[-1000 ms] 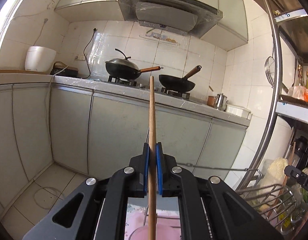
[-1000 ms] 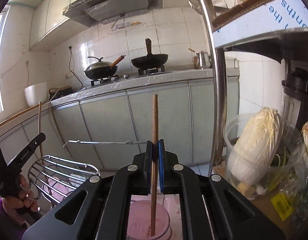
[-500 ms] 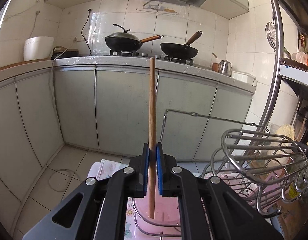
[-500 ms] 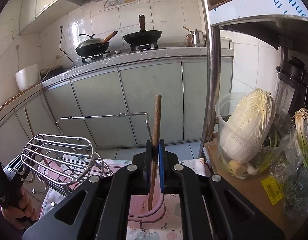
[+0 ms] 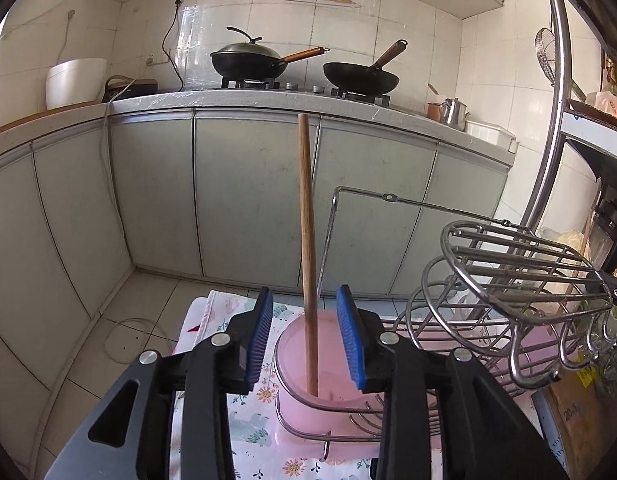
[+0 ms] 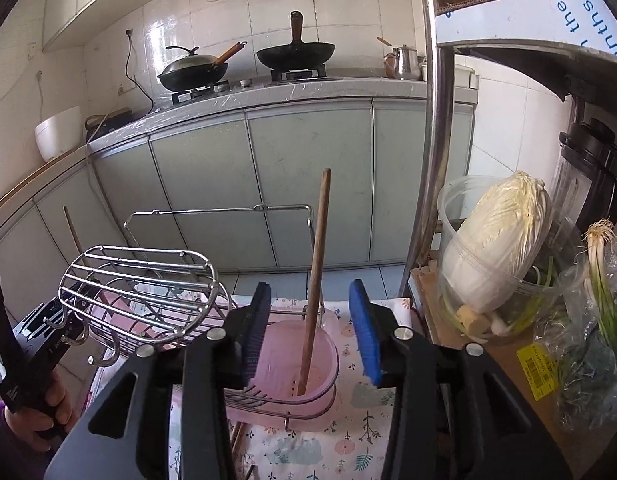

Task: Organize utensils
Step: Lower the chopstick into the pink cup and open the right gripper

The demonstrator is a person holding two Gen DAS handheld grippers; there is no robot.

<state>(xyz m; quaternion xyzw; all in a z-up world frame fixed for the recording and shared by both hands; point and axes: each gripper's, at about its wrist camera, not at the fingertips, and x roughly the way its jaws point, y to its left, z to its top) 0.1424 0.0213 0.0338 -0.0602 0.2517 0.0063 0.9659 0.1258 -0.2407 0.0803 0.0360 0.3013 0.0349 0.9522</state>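
Now our left gripper (image 5: 304, 338) has just been opening its jaws, and they stand apart with a wooden stick (image 5: 307, 236) between them, touching neither blue pad. The stick's low end sits inside a pink cup (image 5: 304, 388), so we think it has been let go. Our right gripper (image 6: 308, 332) has also just been opening, and its jaws are apart around a second wooden stick (image 6: 315, 280) that leans a little in another pink cup (image 6: 308, 364). Both sticks are tall and thin, and we think they could tip if we pull back crooked and a pad knocks one. The right stick already leans, so a small bump could push it over the rim. The cups look light, so a hard nudge may slide them in the wire rack (image 6: 244, 398) that holds them. Each cup holds only its one stick, as far as we can see. A rounded wire basket (image 5: 520, 276) sits between the two cups, and we cannot tell what is in it. To the right, near the shelf pole, a clear tub (image 6: 456, 216) holds a big cabbage (image 6: 496, 240). Far across the room, two black woks (image 5: 300, 66) sit on the stove.
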